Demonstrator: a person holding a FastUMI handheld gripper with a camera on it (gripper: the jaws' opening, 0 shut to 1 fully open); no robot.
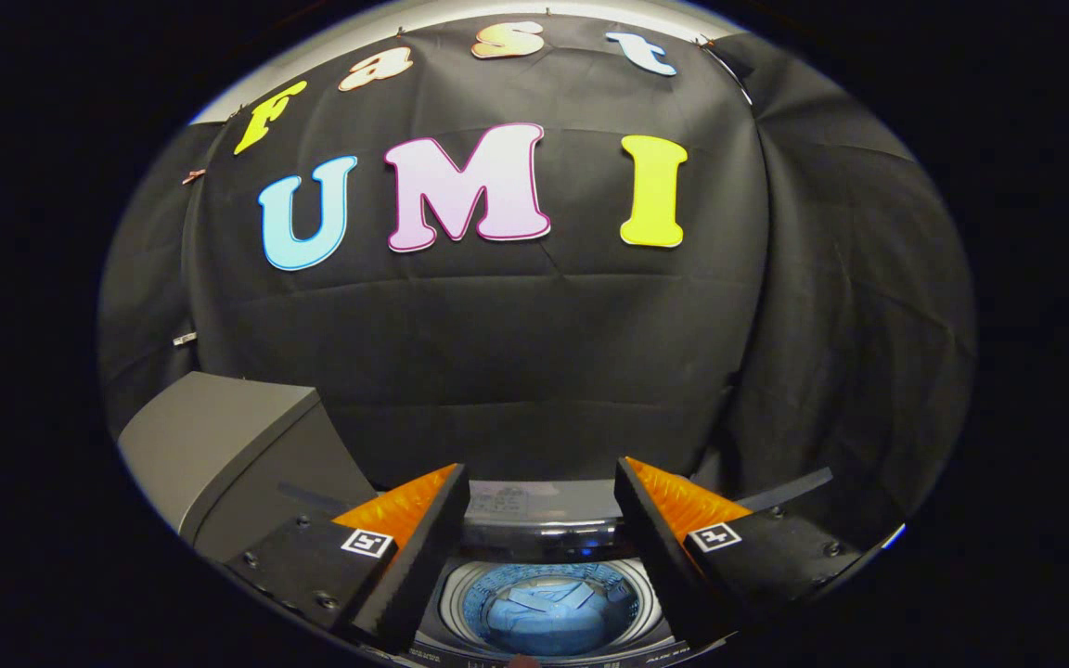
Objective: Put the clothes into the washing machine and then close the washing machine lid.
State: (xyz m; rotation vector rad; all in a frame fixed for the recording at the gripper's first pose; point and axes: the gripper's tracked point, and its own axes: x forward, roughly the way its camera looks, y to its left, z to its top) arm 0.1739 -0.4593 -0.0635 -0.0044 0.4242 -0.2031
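I have the gripper (542, 520) hanging above the small grey top-loading washing machine (548, 640), its fingers (423, 547) spread wide with nothing between them. Through the gap between them I look straight down into the round drum opening, whose pale ring-shaped rim is unobstructed all the way round. The blue clothes (548, 614) lie crumpled inside the drum, a soft folded heap sitting low, well under the rim. At 12 o'clock from the opening I see the machine's glossy dark lid (544, 536) standing raised at the back edge, and a pale panel with print too small to read lies just beyond it. At 10 o'clock from the drum a large grey boxy cabinet (219, 445) stands near the left finger, its flat top tilted in my view. Beyond everything hangs the black cloth wall (534, 371).
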